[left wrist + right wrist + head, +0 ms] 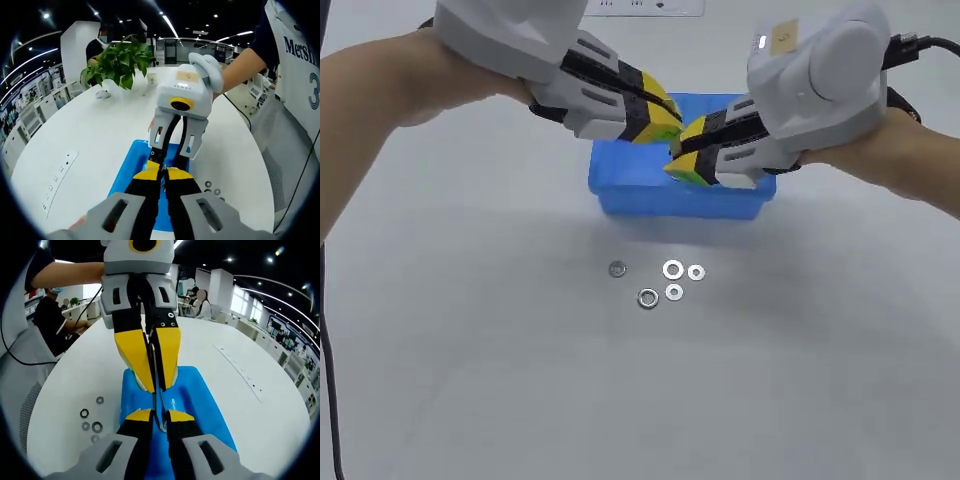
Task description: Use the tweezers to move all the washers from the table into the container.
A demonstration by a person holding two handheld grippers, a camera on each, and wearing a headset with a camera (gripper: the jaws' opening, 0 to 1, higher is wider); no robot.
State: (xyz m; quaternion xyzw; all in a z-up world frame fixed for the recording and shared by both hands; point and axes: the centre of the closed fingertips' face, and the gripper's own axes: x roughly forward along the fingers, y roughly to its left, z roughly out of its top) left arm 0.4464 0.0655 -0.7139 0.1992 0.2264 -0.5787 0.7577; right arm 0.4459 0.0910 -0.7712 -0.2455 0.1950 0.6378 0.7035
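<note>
Left gripper [163, 174]: jaws pinched together on a thin metal strip, the tweezers [157, 390]. Right gripper [160, 417]: jaws drawn in close on the same strip from the opposite end, and I read that as a grip too. The metal is so thin that I judge contact more than I see it.

Both claws meet nose to nose above the blue container [620, 192], with the tweezers bridging them.

Tweezers' long axis runs straight from one gripper to the other, in line with both sets of jaws, over the container's length in the right gripper view. A rounded end sits at my right jaws. I cannot tell if it is the heel or the tips.

Handling, my judgement:
- Light, springy steel, slick against the pads, likely to swivel if pinched at one point.
- Hold them mid-blade, flat sides against the pads, so that squeezing closes the tips.
- Too hard a squeeze will shut the tips before they reach a washer.

Washers [672, 269]: five, lying flat on the white table [470, 350], just in front of the container. Four sit clustered, one slightly apart to the left, none inside yet as far as I can see.

They look small, thin and hard, so they should skid on the smooth top. I would take each by the rim or through the hole.
</note>
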